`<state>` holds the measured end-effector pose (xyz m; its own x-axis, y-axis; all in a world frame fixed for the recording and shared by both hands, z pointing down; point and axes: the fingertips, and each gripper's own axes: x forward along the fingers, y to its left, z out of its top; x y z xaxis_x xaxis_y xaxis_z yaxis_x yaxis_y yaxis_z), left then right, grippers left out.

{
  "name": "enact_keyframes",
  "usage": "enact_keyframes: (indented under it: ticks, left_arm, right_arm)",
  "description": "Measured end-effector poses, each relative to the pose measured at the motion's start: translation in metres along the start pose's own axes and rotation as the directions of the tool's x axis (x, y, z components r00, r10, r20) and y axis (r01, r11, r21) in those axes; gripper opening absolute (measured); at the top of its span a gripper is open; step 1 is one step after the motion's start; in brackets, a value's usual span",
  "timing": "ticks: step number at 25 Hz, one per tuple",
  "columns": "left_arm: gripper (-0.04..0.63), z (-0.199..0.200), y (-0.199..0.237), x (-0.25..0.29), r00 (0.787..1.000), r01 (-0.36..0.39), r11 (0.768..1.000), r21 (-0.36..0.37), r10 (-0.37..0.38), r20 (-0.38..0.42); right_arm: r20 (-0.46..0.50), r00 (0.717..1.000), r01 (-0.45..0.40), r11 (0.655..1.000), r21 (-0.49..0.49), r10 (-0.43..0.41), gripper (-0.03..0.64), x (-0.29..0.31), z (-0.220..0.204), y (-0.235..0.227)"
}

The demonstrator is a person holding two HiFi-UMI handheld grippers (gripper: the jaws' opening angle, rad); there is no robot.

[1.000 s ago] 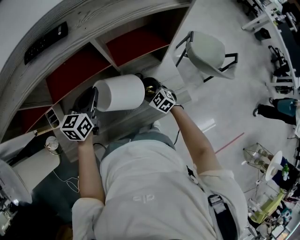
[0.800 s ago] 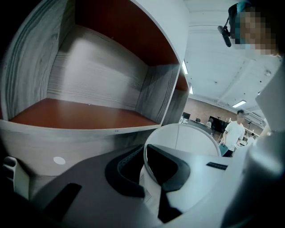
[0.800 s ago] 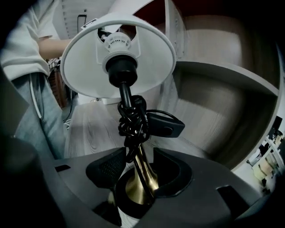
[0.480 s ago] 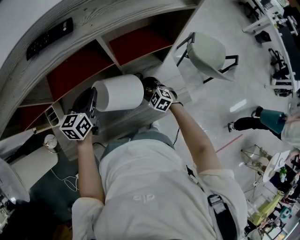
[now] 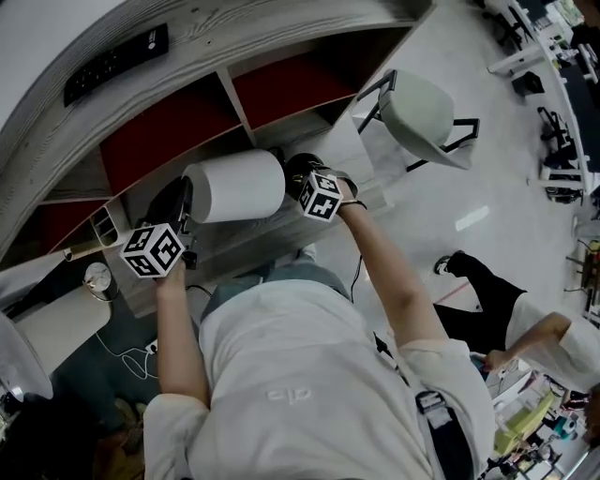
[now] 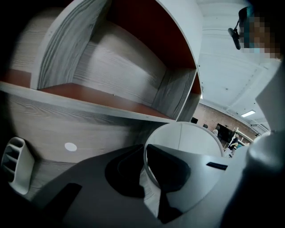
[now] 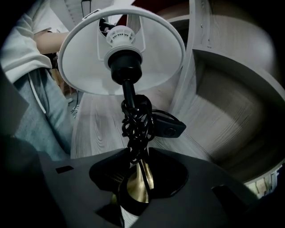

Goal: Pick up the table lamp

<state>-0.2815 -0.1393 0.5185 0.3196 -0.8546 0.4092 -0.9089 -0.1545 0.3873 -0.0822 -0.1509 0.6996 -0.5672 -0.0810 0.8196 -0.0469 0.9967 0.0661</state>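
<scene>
Table lamp (image 5: 234,186) was lying sideways between the two grippers, just in front of the shelf unit (image 5: 281,28), with its white shade (image 6: 187,138) toward the person's left. Left hand-held gripper (image 6: 143,178) was pinched on the shade's rim. Right hand-held gripper (image 7: 133,189) had just been closing, and its jaws pressed on the brass base (image 7: 139,180). Black cord (image 7: 138,120) was wound round the stem.

A grey wood-grain shelf unit (image 5: 281,33) carries a black remote-like bar (image 5: 117,64) on top.
</scene>
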Motion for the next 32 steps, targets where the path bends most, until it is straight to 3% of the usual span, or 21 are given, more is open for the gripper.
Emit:
enact_keyframes:
  ticks: [8,18,32]
  left_arm:
    - [0.037,-0.003,0.008,-0.002,0.999,0.023,0.999,-0.039,-0.022,0.025]
    - [0.038,-0.010,0.003,0.001,0.998,0.054,0.997,-0.051,-0.053,0.022]
    - [0.037,-0.008,0.003,0.006,0.997,0.072,0.995,-0.074,-0.070,0.024]
  right_arm:
    - [-0.066,0.998,-0.013,0.999,-0.051,0.009,0.126,-0.007,0.005,0.004]
    - [-0.085,0.996,-0.015,1.000,-0.009,0.015,0.121,-0.017,-0.005,0.016]
    - [-0.075,0.997,0.024,0.999,-0.042,-0.027,0.164,0.001,-0.009,0.011]
